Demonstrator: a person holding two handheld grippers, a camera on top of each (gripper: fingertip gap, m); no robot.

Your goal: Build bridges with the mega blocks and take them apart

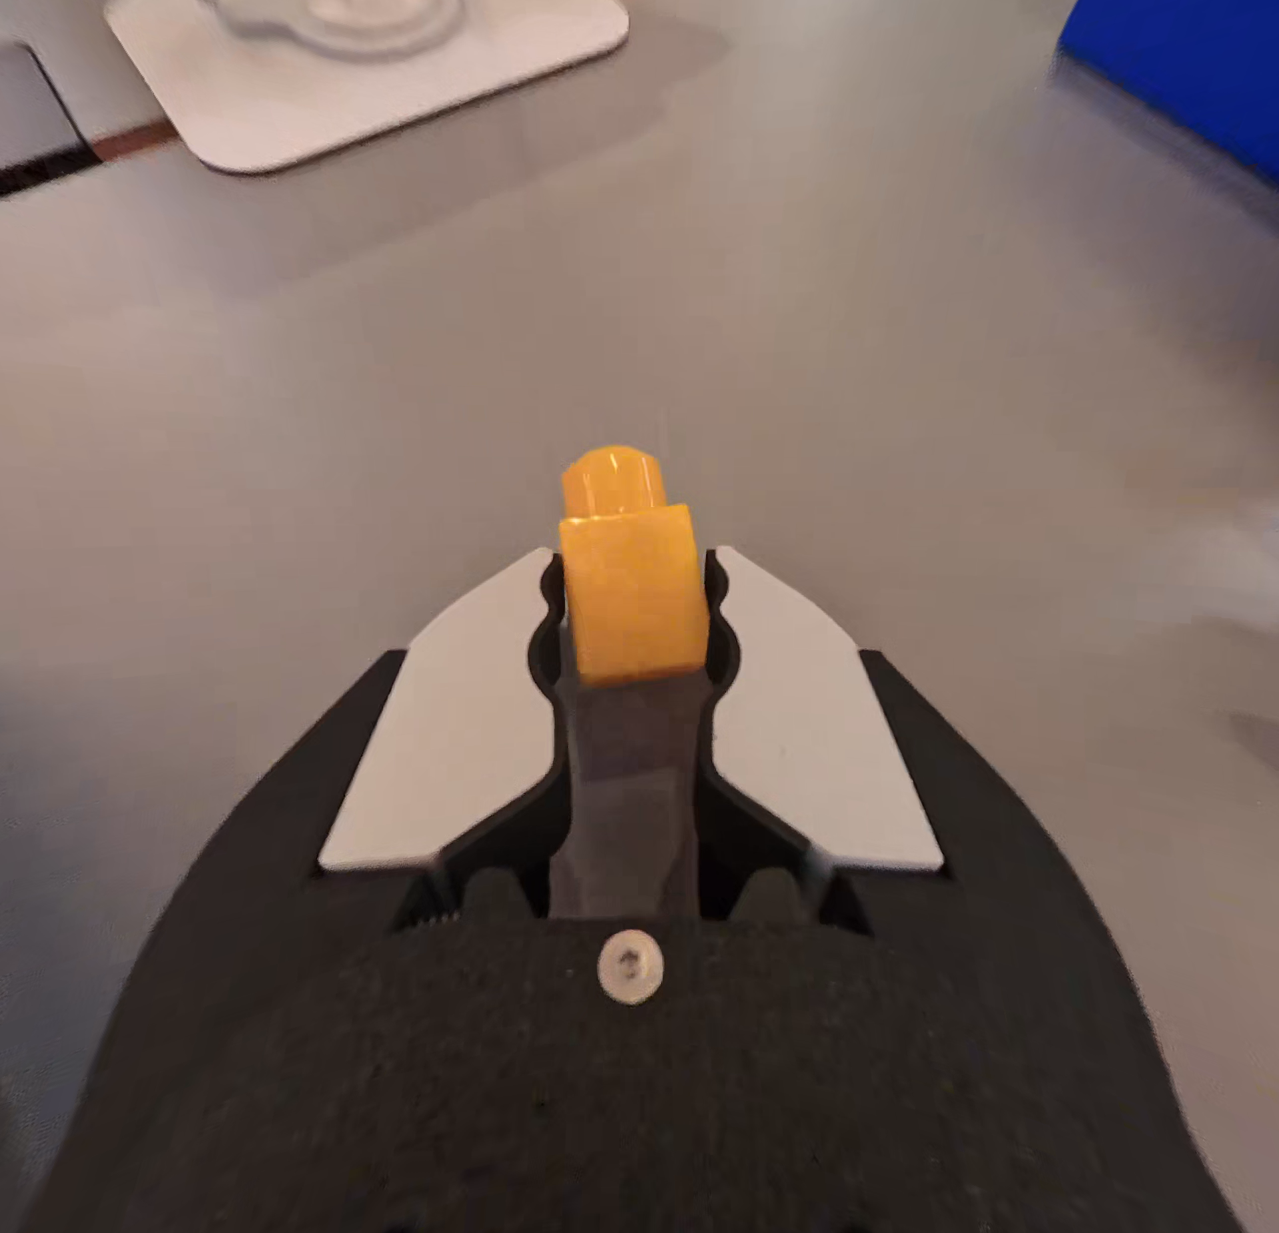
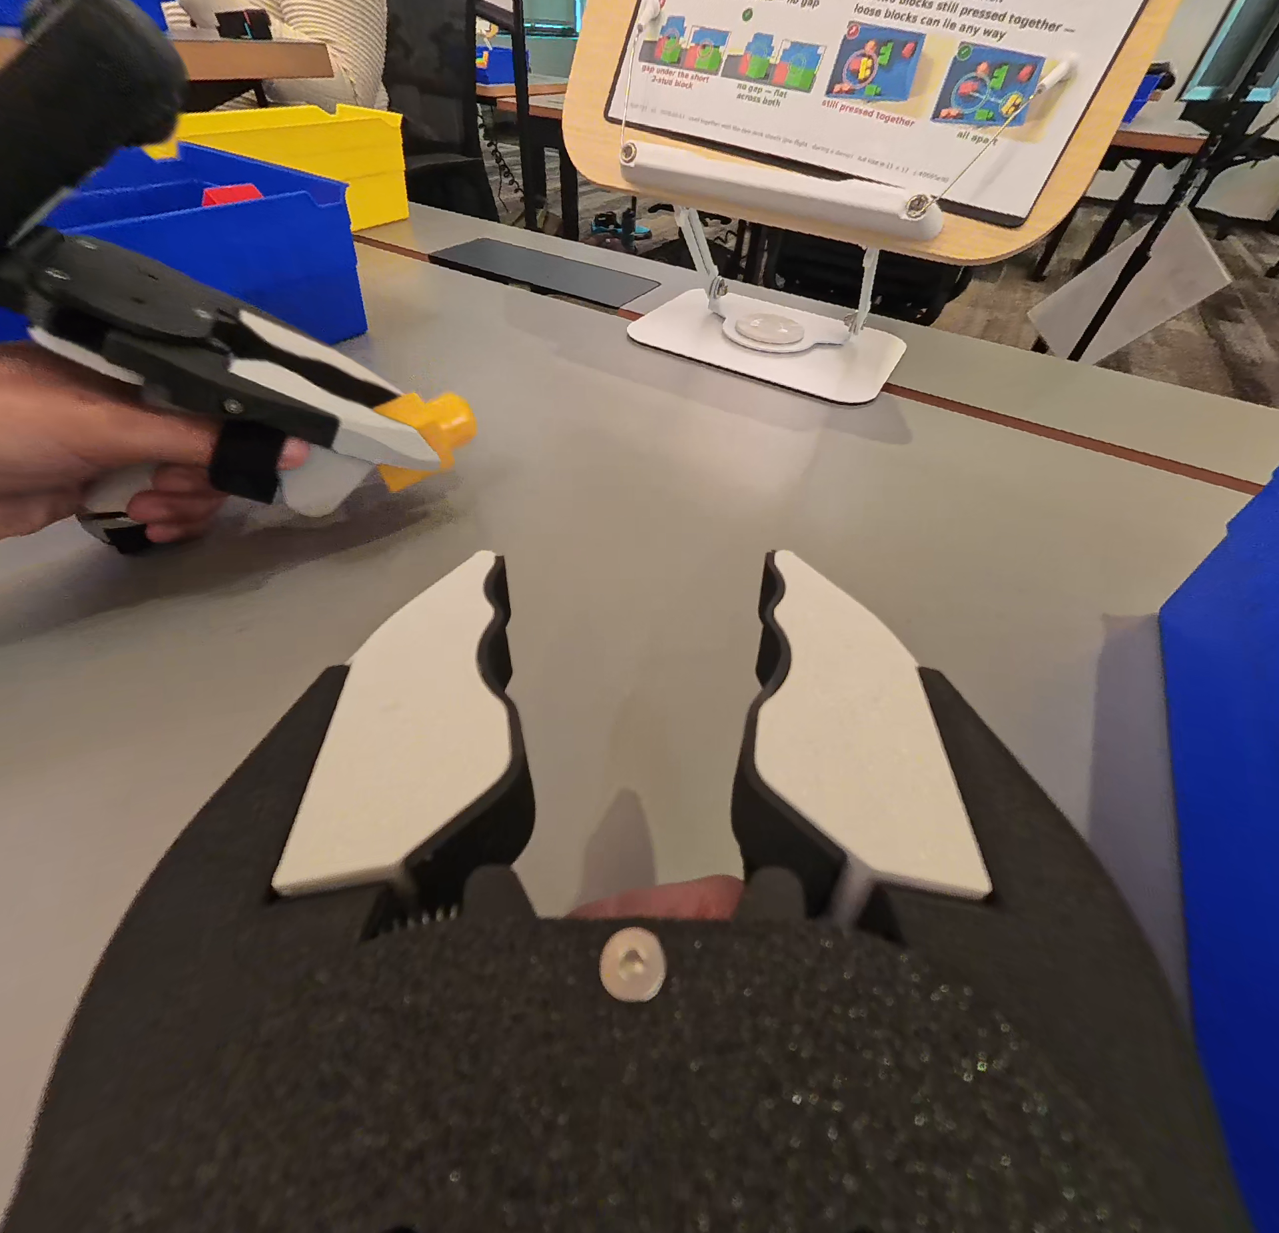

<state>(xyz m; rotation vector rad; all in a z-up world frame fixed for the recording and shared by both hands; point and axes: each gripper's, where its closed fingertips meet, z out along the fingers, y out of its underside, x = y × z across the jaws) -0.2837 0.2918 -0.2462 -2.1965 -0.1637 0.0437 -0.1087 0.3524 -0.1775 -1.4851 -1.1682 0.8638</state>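
Note:
My left gripper (image 1: 633,563) is shut on an orange one-stud block (image 1: 633,598), its stud pointing forward, held above the grey table (image 1: 692,300). The same gripper (image 2: 422,442) and orange block (image 2: 443,424) show at the left of the right wrist view, held by a person's hand just above the table. My right gripper (image 2: 633,566) is open and empty over the table, with bare table between its fingers. A red block (image 2: 232,194) lies in a blue bin (image 2: 228,245) at the far left.
A yellow bin (image 2: 332,148) stands behind the blue bin. A white stand base (image 2: 765,341) (image 1: 360,58) holds an instruction board (image 2: 865,78) at the table's far edge. Another blue bin (image 2: 1225,750) (image 1: 1176,58) is close on the right. A person sits behind.

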